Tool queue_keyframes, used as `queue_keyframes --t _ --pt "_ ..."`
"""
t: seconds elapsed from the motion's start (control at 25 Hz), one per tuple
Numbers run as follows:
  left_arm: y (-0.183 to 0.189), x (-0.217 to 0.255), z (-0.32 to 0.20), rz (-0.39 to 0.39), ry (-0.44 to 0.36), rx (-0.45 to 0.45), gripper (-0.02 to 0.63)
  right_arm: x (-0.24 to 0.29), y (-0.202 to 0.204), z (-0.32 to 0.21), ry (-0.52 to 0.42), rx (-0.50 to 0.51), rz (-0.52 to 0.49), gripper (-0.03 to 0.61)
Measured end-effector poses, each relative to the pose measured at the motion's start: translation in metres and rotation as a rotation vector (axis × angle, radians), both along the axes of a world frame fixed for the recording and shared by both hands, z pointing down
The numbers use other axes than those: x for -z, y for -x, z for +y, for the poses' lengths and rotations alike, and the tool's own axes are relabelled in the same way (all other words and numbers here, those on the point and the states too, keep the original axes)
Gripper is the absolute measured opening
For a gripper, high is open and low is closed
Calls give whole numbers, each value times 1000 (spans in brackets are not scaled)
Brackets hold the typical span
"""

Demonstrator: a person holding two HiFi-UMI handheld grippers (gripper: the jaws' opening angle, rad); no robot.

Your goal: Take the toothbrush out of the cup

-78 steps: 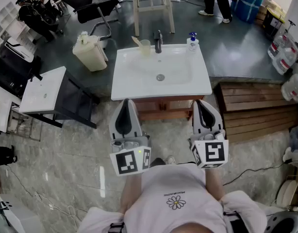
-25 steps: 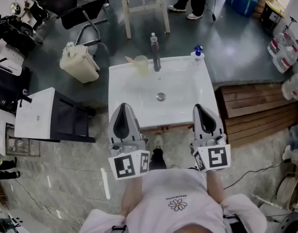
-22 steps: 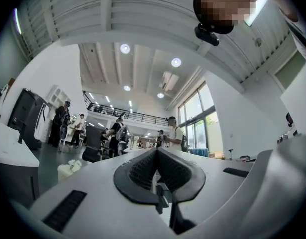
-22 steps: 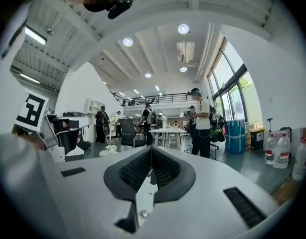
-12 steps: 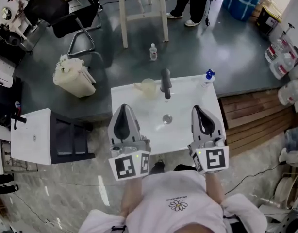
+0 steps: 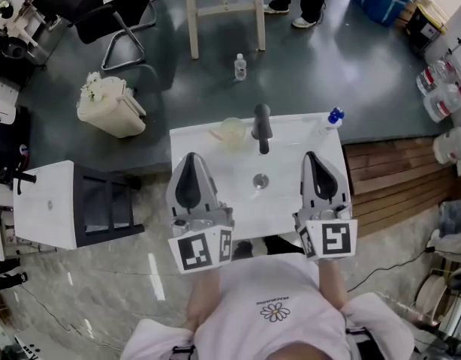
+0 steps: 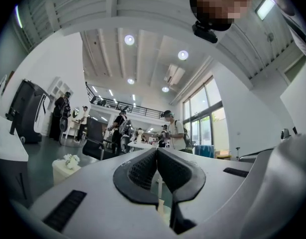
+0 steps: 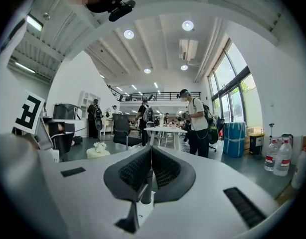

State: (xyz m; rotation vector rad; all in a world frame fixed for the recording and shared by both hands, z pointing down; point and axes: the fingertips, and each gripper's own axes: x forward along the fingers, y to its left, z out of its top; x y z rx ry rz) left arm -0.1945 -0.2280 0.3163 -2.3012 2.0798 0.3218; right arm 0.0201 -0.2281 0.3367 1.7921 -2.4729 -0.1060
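Head view, near to far. Left tongs and right tongs are grey moulded shells with black ribbed pads. They are held side by side, well apart, over the near half of the white counter.

Left gripper view: pads together at the tips, nothing between them. Right gripper view: same, pads meeting, nothing clamped.

Counter is a glossy rectangular washbasin with a rounded bowl. A round metal drain lies between the two tongs.

Far edge of counter:
- Dark faucet at centre.
- Translucent pale cup just left of the faucet. The toothbrush sits in it, its end leaning out to the left.
- Clear soap bottle with a blue pump at the far right corner.

Open basin surface runs from the tongs to the cup.

Beyond the counter:
- Grey floor with a small clear bottle.
- Cream bin far left.
- Wooden slat platform to the right.
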Motion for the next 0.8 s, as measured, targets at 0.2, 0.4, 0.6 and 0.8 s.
queue_keyframes --t 0.2,0.4,0.6,0.8 --pt "0 9 -2 -16 -17 56 15 3 -1 -13 -27 47 0 12" --pt "-8 16 -5 -29 -28 75 15 2 -7 -22 -24 63 -19 12" --pt "-12 15 -10 -39 -22 81 15 1 -9 -28 -25 73 -25 12" --pt "-17 12 -17 -31 -12 88 17 -4 -16 -33 -13 60 -25 12"
